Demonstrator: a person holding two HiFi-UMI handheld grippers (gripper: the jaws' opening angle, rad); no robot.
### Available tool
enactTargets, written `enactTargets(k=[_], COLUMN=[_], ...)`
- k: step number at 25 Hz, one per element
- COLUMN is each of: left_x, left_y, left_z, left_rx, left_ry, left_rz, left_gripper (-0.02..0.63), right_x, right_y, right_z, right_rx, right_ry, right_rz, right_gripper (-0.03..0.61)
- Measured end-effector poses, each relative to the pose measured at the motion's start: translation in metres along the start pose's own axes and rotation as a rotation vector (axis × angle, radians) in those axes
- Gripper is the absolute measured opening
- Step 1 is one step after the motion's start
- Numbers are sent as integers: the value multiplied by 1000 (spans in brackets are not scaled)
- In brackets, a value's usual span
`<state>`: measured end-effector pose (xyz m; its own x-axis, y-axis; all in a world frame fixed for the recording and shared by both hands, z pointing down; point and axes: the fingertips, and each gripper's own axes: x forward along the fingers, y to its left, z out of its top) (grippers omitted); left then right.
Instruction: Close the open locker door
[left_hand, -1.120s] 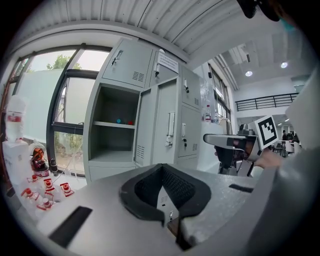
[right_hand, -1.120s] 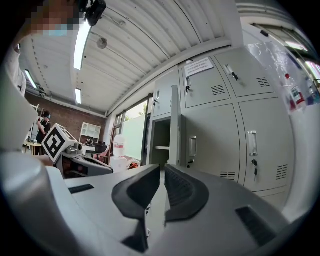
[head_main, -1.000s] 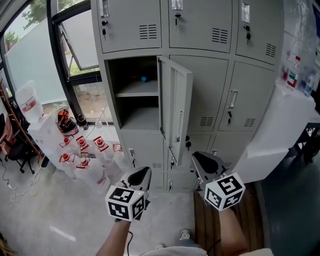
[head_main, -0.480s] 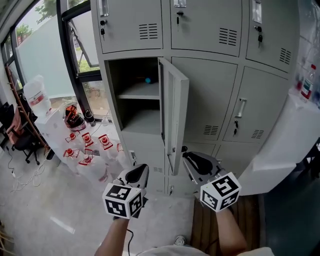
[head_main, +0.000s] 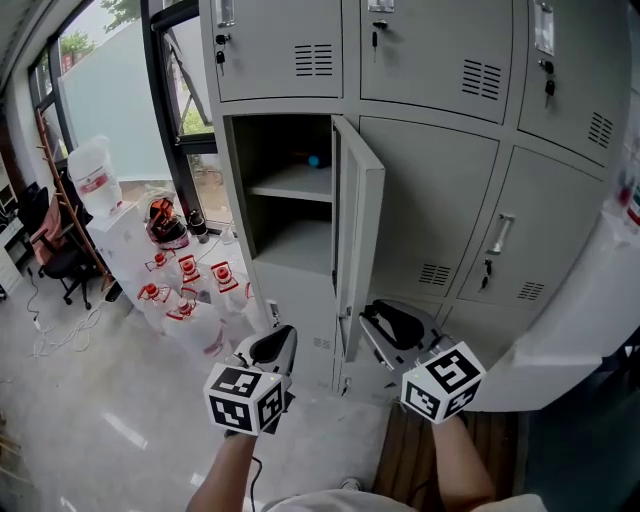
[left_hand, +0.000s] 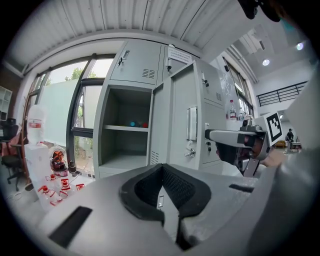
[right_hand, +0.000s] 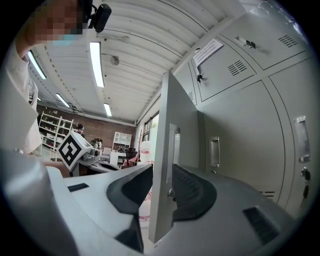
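Straddling the likely stiff, easy-swinging locker door's (head_main: 358, 230) free edge, the right gripper's (head_main: 388, 325) jaws, having just been opening, are being held spread, the left gripper's (head_main: 275, 345) pressed together.

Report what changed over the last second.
The right gripper moved up to the open locker door. Its jaws have just been opening and now straddle the door's free edge without clamping it. The left gripper also came closer to the lockers, shut and empty as before. The door stands open as before.
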<state>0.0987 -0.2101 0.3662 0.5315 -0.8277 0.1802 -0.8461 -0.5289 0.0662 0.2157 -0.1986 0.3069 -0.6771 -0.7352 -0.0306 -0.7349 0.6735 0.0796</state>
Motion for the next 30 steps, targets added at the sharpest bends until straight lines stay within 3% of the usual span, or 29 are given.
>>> enactTargets(k=[17,22,30], left_x=[8,6,1], left_y=[0,3,2], left_z=[-5,-5,-1], left_rx=[-21,-18,-18], left_ry=[-1,-3,-13], left_rz=[116,146,173], left_gripper=[6,6,6], right_x=[14,17,25], right_y=[-7,-7,-1], right_z=[8,8,7], right_rx=[32,4,60], right_ry=[-58,-74,-73], right_rz=[234,272,345], right_gripper=[128,138,150])
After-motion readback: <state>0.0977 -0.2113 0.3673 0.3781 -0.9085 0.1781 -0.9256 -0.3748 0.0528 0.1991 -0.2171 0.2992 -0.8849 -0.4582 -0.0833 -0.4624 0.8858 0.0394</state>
